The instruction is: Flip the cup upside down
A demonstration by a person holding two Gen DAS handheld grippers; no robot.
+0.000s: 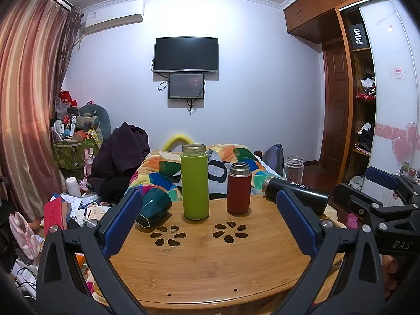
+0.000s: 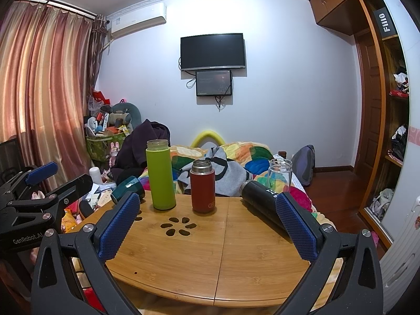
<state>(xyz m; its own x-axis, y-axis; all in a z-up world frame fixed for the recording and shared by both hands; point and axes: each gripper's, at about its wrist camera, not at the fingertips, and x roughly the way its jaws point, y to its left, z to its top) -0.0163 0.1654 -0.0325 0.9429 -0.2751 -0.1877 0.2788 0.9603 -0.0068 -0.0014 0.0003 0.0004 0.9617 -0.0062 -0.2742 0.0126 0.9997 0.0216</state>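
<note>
Both my tongs, left point(image 1: 207, 220) and right point(image 2: 207, 223), gape empty over the bamboo table point(image 1: 210, 270); 5 cups ahead, bed point(image 1: 236, 155) beyond.

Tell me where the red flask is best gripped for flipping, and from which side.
Grip the red flask mid-body, on its straight cylindrical wall, approaching level from the front. It stands upright and open-mouthed, with free table before it. The open right gripper seems best lined up.

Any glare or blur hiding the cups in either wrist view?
Left wrist view: sharp; glare only on the wall by the air conditioner; green bottle evenly lit; fisheye bends the curtain. Right wrist view: equally sharp; clear glass bottle faint against the bedding.
</note>
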